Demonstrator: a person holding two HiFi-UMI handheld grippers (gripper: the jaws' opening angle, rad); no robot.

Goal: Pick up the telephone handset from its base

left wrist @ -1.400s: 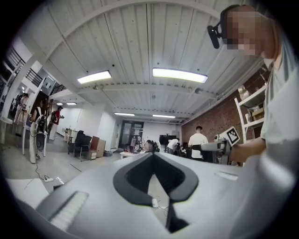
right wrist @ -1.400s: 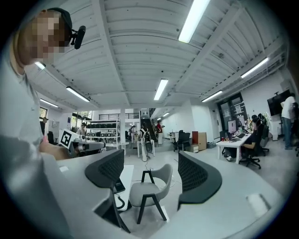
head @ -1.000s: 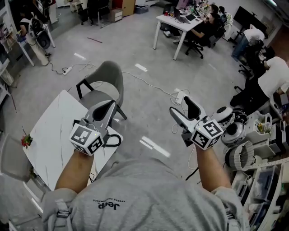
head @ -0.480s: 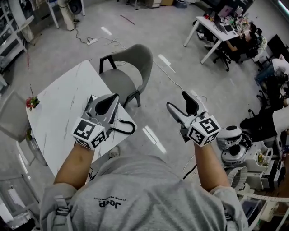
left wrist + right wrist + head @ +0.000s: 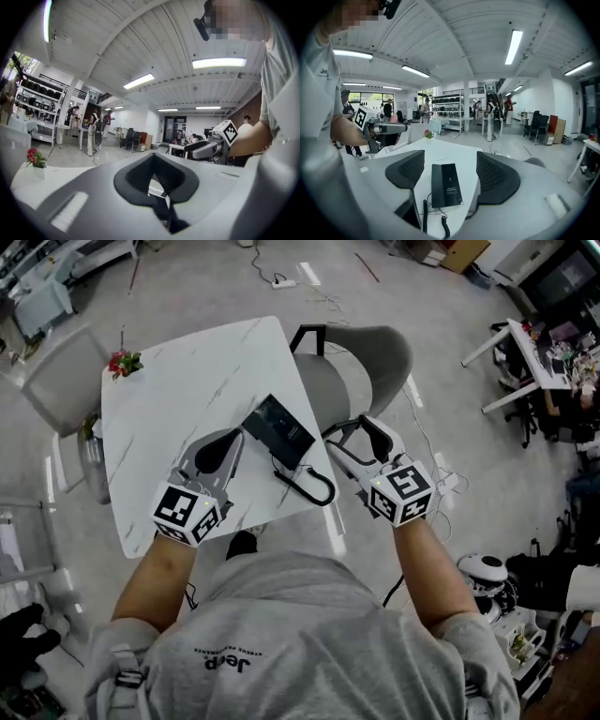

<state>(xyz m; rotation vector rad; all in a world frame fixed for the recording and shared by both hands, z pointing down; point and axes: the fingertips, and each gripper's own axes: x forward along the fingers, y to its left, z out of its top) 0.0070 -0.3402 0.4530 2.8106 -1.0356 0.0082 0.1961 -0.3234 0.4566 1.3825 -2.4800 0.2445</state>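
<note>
A flat black telephone point(image 5: 278, 430) lies on the white marble table point(image 5: 178, 381), with its coiled cord point(image 5: 309, 486) trailing toward the near edge. I cannot tell the handset apart from the base. My left gripper point(image 5: 225, 442) hovers just left of the telephone, its jaws shut and empty. At the table's right edge, my right gripper point(image 5: 359, 435) stands open and apart from the telephone. In the right gripper view the telephone point(image 5: 446, 184) and cord point(image 5: 425, 215) show between and beyond the right gripper point(image 5: 449, 157) jaws. In the left gripper view the left gripper point(image 5: 154, 159) tips meet.
A grey chair point(image 5: 361, 362) is pushed against the table's far right side. A small vase of red flowers point(image 5: 122, 362) sits at the far left corner, with another chair point(image 5: 61, 381) beyond it. Cables lie on the floor, and office desks point(image 5: 534, 343) stand at right.
The view has swung over the table, and the telephone now shows between the grippers. My right gripper has come from over the floor to the table's right edge.
</note>
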